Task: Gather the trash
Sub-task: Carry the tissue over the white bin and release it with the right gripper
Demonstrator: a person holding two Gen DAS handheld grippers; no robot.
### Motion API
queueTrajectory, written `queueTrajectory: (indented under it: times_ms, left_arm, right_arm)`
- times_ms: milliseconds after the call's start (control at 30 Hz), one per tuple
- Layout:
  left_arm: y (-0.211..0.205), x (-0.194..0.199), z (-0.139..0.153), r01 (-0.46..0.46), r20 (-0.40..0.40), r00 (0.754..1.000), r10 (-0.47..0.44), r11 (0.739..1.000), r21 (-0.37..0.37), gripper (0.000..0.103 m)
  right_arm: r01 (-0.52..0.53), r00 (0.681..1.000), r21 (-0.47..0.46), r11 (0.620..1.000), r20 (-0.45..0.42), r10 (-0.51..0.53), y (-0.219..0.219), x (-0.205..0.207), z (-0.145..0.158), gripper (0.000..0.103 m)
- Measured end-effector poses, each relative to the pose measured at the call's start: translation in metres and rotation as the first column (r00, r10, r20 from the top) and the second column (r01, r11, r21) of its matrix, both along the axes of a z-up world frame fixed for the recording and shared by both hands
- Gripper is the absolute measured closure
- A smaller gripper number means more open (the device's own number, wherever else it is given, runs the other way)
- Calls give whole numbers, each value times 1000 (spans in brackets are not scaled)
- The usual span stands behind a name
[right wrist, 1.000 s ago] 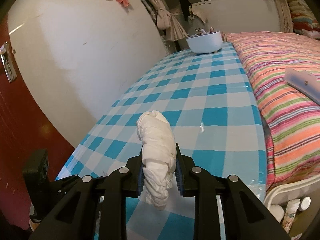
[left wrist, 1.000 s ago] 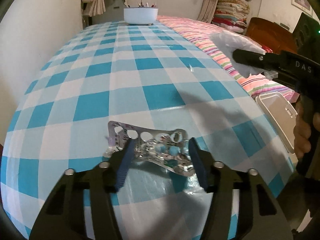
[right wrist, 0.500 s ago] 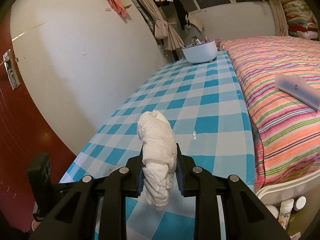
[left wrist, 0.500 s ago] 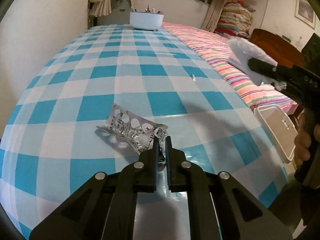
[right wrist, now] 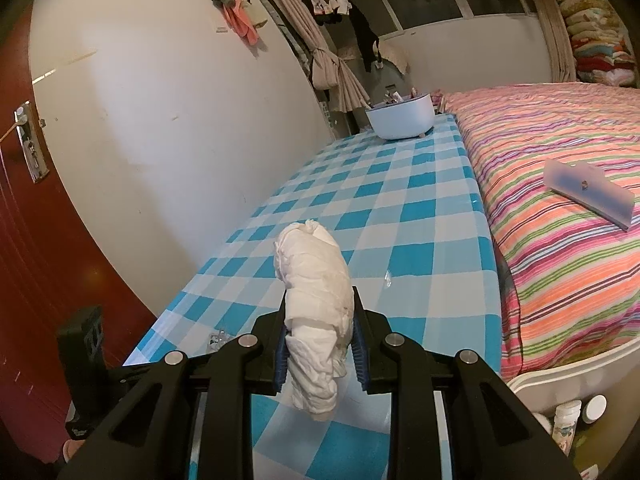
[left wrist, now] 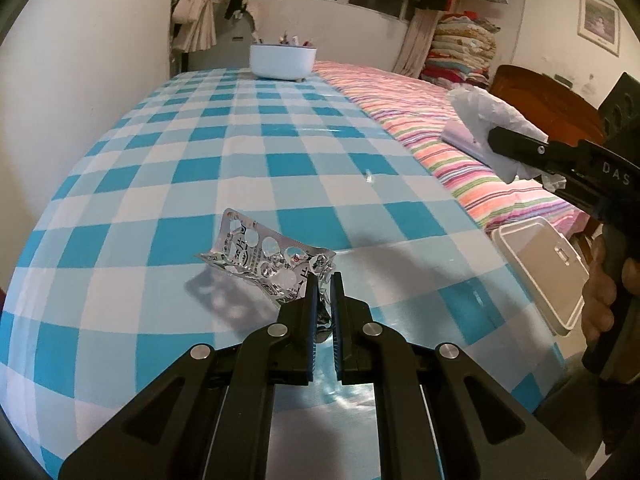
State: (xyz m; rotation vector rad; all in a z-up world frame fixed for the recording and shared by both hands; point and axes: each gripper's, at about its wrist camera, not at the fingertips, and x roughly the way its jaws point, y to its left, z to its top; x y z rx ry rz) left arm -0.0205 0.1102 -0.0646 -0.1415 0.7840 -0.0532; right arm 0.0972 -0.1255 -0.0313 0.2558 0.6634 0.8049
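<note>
Blister pack (left wrist: 266, 258): silver foil, empty, tilted up off checked surface (left wrist: 160, 168).
Left gripper (left wrist: 325, 280): jaws clenched on pack's right end.
Right gripper (right wrist: 320, 332): jaws grasping crumpled white tissue wad (right wrist: 316, 280).

A checked blue tablecloth (left wrist: 224, 168) runs beside a striped bed (right wrist: 560, 208), white wall (right wrist: 160, 100) and red door (right wrist: 24, 240).

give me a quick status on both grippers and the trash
Left gripper shut on empty blister pack, pack tilted up off checked tablecloth. Right gripper shut on crumpled tissue wad. Nothing in the way.
</note>
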Motion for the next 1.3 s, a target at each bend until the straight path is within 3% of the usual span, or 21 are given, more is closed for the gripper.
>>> queueTrajectory:
  times_ms: [567,867,1067,1300]
  left_arm:
    - [-65,12,10,128,7,992,-128,991,25,97]
    - [-103,13,16,211,4,977,-212,976,46,97]
    - [-131,13,21,274,11,961,-276,960,61,97]
    - [-163,13,25,341,12,940,-342,938,70,97]
  right_arm:
    - [86,996,-9,996,20,-86,-41,-19,5,77]
    - [199,979,2,980,43,-199,-82,-43,1,77]
    - [333,942,4,943,39,-332,-117,-60,-5,78]
    - [490,871,-14,872,44,-489,-149,-81,-11,77]
